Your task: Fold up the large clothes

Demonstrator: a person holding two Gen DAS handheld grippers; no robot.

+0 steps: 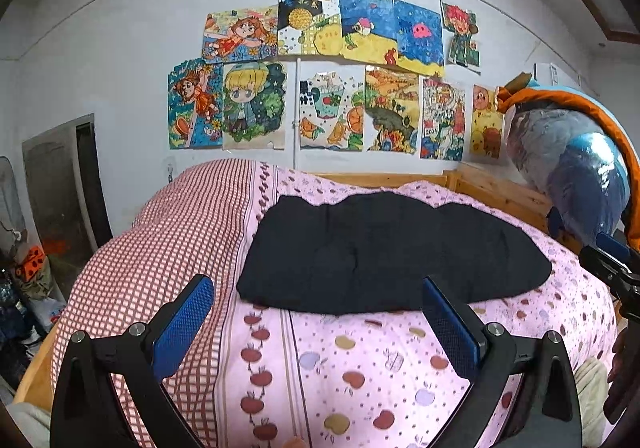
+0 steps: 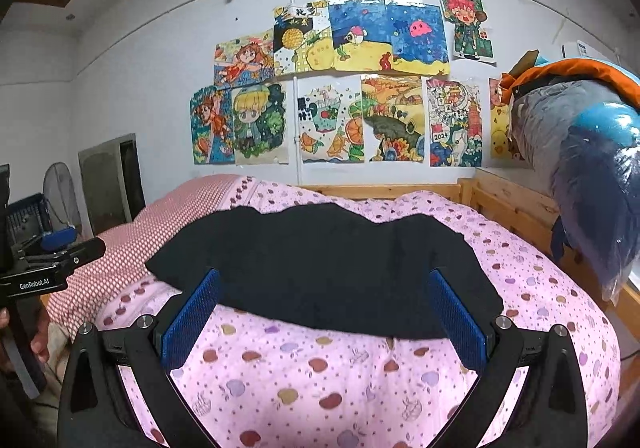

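A black garment (image 1: 384, 252) lies folded into a flat, wide shape on the pink apple-print quilt (image 1: 360, 368) of the bed. It also shows in the right wrist view (image 2: 328, 268). My left gripper (image 1: 316, 288) is open and empty, held above the quilt just in front of the garment's near left edge. My right gripper (image 2: 324, 284) is open and empty, its blue pads (image 2: 192, 316) standing over the garment's near edge. The right gripper's body shows at the right edge of the left wrist view (image 1: 612, 264), and the left gripper's body at the left edge of the right wrist view (image 2: 44, 268).
A red-checked quilt section (image 1: 160, 248) covers the bed's left side. The wooden bed frame (image 1: 500, 192) runs along the back and right. A bagged blue and orange bundle (image 1: 576, 168) hangs over the right rail. Drawings (image 1: 320, 76) cover the wall. Clutter (image 1: 28, 280) stands at the left.
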